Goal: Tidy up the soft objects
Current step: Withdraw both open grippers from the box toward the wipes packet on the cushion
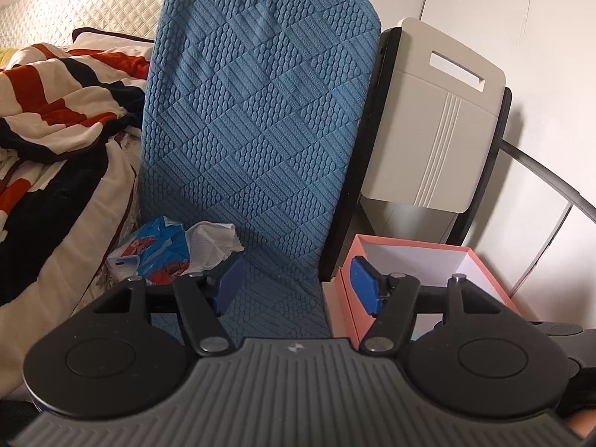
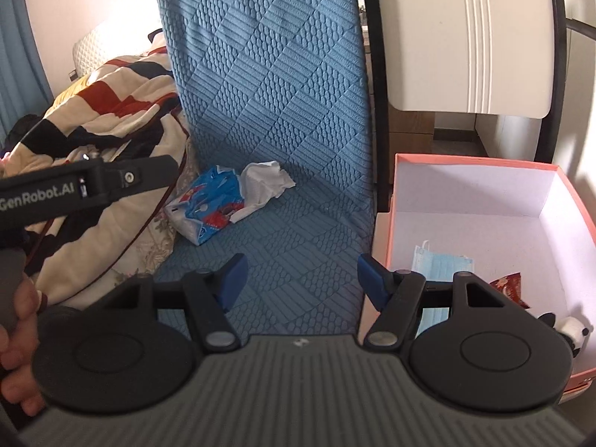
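**Both grippers open above the blue chair**

In the left wrist view, the left gripper [image 1: 298,288] has its jaws spread wide with nothing between them. The right gripper [image 2: 300,279] is likewise parted and empty. The tissue pack [image 2: 208,208] lies on the chair [image 2: 268,111] seat, left of centre in the right wrist view, with a crumpled tissue [image 2: 266,178] touching it. At right, the pink box [image 2: 484,165] holds a mask [image 2: 441,262], a red packet [image 2: 508,287] and a panda toy [image 2: 568,327]. A blanket [image 2: 111,111] fills the left.
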### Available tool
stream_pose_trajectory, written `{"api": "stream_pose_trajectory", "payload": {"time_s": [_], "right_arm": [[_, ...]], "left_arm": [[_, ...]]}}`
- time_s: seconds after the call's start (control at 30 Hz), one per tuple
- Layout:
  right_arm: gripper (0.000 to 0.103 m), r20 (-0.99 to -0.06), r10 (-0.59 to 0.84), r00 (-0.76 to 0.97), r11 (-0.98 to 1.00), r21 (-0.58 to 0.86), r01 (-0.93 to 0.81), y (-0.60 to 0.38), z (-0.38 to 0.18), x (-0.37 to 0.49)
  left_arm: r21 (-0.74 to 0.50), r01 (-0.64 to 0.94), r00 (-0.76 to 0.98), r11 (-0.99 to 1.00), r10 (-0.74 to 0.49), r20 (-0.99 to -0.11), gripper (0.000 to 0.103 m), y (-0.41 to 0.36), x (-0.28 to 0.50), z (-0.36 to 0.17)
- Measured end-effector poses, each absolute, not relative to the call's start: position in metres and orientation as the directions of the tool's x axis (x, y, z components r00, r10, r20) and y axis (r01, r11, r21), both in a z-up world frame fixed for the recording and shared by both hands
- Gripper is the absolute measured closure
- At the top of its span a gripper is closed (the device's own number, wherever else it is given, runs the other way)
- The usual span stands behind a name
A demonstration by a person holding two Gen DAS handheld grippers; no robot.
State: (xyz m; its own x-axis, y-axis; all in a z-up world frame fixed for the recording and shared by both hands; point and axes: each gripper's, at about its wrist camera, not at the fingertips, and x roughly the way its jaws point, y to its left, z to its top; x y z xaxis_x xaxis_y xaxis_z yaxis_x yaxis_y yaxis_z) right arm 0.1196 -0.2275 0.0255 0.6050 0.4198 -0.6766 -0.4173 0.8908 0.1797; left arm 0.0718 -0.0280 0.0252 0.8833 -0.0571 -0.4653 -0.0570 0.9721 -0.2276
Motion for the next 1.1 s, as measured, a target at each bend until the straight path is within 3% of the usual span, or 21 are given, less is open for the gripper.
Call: {"api": "stream_pose_trajectory", "payload": {"time_s": [0.27, 0.63, 1.1], "right_arm": [[0.036, -0.681, 0.417, 0.602, 0.891, 0.176, -0.418, -0.206, 0.012, 0.113], [0.036, -0.718, 0.384, 0.581, 0.912, 0.198, -0.359, -0.198, -0.02, 0.113], [0.036, -0.72, 0.416, 0.555, 0.906, 0.273, -0.324, -0.172, -0.033, 0.17]], "left_arm": [[-0.242, -0.036, 0.888, 0.97, -0.08, -0.453, 0.032, -0.009, 0.068, -0.004], [-0.23, -0.083, 0.865, 0.97, -0.045, -0.501, 0.032, 0.011, 0.078, -0.054], [-0.107, -0.116, 0.871, 0.988, 0.05, -0.489, 0.032, 0.038, 0.148, -0.094]]}}
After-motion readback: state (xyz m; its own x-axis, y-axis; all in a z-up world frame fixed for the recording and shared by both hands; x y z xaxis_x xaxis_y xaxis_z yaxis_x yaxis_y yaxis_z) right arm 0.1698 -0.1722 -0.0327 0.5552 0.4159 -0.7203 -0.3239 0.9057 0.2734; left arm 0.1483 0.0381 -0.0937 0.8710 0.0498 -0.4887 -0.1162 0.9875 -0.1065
